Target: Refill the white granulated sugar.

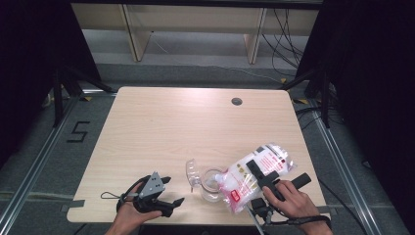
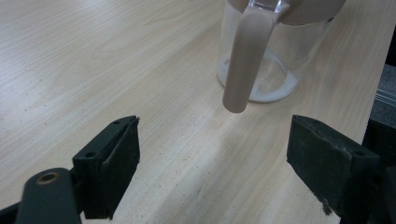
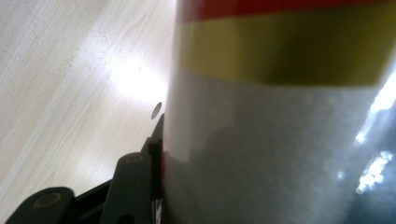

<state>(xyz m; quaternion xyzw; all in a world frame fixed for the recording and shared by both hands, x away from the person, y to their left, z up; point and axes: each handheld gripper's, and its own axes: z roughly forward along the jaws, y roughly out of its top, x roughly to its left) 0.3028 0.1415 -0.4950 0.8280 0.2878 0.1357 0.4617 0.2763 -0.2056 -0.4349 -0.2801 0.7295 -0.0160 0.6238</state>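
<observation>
A clear plastic bag (image 1: 274,156) of white grains with red and yellow print lies tilted, its lower end against the rim of a clear glass pitcher (image 1: 211,187) near the table's front edge. My right gripper (image 1: 280,175) is shut on the bag's upper part; in the right gripper view the bag (image 3: 280,116) presses against one finger (image 3: 135,182). My left gripper (image 1: 174,191) stands open to the left of the pitcher, held in a hand. In the left gripper view its jaws (image 2: 212,154) are wide apart with nothing between them, pointing at the pitcher (image 2: 280,60) and its handle (image 2: 243,60).
A clear lid (image 1: 192,171) lies on the wooden table (image 1: 161,127) just left of the pitcher. A dark cable hole (image 1: 237,101) sits at the table's far side. Both forearms come in over the front edge.
</observation>
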